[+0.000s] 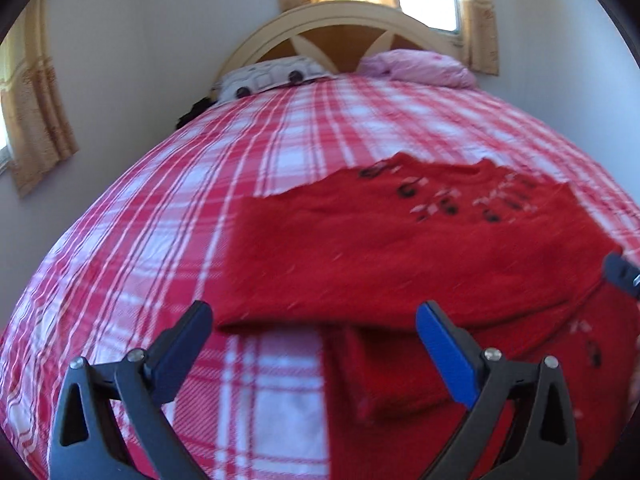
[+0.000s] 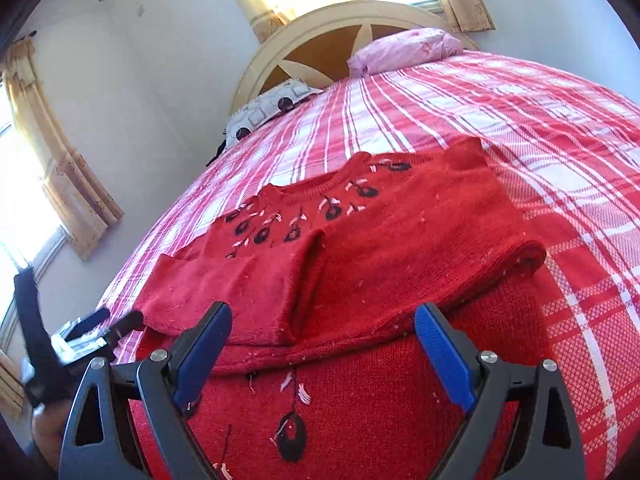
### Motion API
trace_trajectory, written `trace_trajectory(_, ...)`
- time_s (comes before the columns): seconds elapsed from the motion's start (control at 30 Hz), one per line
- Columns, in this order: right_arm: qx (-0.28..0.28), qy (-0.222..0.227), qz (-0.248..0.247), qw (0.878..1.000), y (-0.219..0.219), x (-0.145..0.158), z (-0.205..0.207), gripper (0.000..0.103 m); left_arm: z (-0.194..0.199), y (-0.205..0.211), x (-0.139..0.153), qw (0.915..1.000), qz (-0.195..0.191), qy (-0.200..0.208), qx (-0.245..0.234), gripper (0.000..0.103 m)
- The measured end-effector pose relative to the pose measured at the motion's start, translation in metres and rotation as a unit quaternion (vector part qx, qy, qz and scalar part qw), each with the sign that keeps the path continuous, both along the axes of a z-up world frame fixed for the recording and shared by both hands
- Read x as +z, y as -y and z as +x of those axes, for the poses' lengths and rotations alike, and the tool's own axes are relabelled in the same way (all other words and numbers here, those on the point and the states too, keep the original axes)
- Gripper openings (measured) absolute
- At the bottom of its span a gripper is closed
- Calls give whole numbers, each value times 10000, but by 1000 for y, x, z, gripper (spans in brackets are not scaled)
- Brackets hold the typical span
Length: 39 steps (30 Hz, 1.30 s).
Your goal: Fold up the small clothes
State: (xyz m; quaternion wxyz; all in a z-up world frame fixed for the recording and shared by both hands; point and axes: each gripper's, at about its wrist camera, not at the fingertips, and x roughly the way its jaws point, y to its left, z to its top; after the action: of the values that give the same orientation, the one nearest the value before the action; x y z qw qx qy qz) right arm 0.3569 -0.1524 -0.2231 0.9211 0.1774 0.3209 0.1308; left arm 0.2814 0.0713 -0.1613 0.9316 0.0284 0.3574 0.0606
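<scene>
A red knitted sweater [image 1: 380,248] with black and pink embroidery lies on the red and white plaid bed [image 1: 160,220], with its sides folded in over the body. My left gripper [image 1: 314,312] hangs open just above the sweater's near left fold, and its pads press on nothing. A folded sleeve [image 1: 384,372] lies under its right finger. In the right wrist view the sweater [image 2: 400,240] fills the middle, with one sleeve [image 2: 240,288] laid across the chest. My right gripper [image 2: 324,312] is open over the sweater's lower part, holding nothing. The left gripper's fingers [image 2: 128,322] show at that view's left edge.
Two pillows, one patterned white [image 1: 268,78] and one pink [image 1: 420,66], lie against the arched headboard [image 1: 340,20]. Curtained windows [image 2: 48,184] stand on the walls at the left and behind the bed. The plaid bedspread [image 2: 540,128] stretches on beyond the sweater.
</scene>
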Motion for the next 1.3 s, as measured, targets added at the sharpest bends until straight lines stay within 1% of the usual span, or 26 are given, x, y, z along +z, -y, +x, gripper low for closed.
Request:
trace_trajectory(0.03, 3, -2, -51, 10000, -2, 1, 1, 93, 2, -4, -6, 10000, -45, -61, 47, 103)
trace_trajectory(0.07, 47, 14, -101, 9999, -5, 4, 1, 92, 6, -8, -12, 9996, -169, -214, 99, 103)
trace_trajectory(0.1, 53, 75, -148, 9998, -6, 9, 0, 89, 7, -11, -16, 9991, -274, -298, 120, 103)
trace_trajectory(0.13, 37, 135, -207, 9997, -7, 12, -1, 89, 9, -12, -18, 9986, -364, -347, 131, 103)
trace_trajectory(0.17, 13, 205, -332, 9992, -10, 18, -4, 89, 10, -14, -20, 9982, -431, -397, 123, 103)
trace_trajectory(0.23, 22, 307, -413, 9987, -12, 25, -6, 88, 16, -15, -28, 9964, -545, -647, 64, 103)
trace_trajectory(0.27, 35, 274, -481, 9985, -14, 27, -4, 84, 19, -16, -32, 9953, -579, -771, 83, 103)
trace_trajectory(0.3, 85, 185, -534, 9984, -16, 26, 1, 74, 19, -17, -32, 9948, -661, -772, 87, 103)
trace_trajectory(0.33, 175, 60, -532, 9984, -18, 24, 6, 67, 19, -18, -33, 9946, -702, -761, 108, 103)
trace_trajectory(0.37, 304, -103, -467, 9984, -21, 20, 14, 58, 18, -19, -33, 9943, -731, -766, 152, 103)
trace_trajectory(0.4, 446, -296, -384, 9978, -23, 15, 25, 52, 16, -20, -35, 9941, -753, -758, 191, 103)
trace_trajectory(0.47, 454, -518, -430, 9967, -27, 8, 38, 52, 17, -25, -36, 9927, -860, -782, 321, 103)
trace_trajectory(0.53, 508, -668, -314, 9960, -29, 2, 46, 52, 16, -32, -37, 9908, -1023, -767, 432, 103)
trace_trajectory(0.57, 562, -758, -209, 9953, -30, -1, 50, 50, 13, -33, -37, 9905, -1059, -757, 447, 103)
trace_trajectory(0.6, 626, -853, -136, 9943, -32, -3, 55, 45, 13, -33, -37, 9904, -1057, -761, 455, 103)
trace_trajectory(0.63, 670, -931, -111, 9933, -34, -6, 58, 42, 15, -33, -37, 9905, -1038, -768, 465, 103)
trace_trajectory(0.67, 680, -1021, -83, 9924, -35, -8, 63, 33, 15, -32, -37, 9907, -1011, -771, 476, 103)
trace_trajectory(0.7, 684, -1052, -84, 9921, -36, -9, 65, 17, 16, -32, -37, 9907, -1012, -770, 476, 103)
trace_trajectory(0.73, 752, -1086, -76, 9912, -38, -9, 67, 10, 16, -32, -37, 9906, -1028, -772, 473, 103)
trace_trajectory(0.8, 825, -1093, -10, 9906, -37, -6, 69, 9, 16, -32, -37, 9903, -1053, -773, 470, 103)
trace_trajectory(0.93, 767, -891, -83, 9930, -34, 7, 69, 7, 17, -34, -37, 9900, -1076, -768, 493, 103)
trace_trajectory(1.03, 623, -637, -149, 9959, -22, 24, 68, 7, 18, -37, -37, 9892, -1133, -763, 523, 103)
trace_trajectory(1.17, 451, -331, -316, 9979, -4, 47, 65, 7, 18, -37, -38, 9894, -1097, -780, 546, 103)
trace_trajectory(1.3, 353, -190, -453, 9982, 14, 61, 66, 7, 18, -41, -38, 9879, -1206, -753, 625, 103)
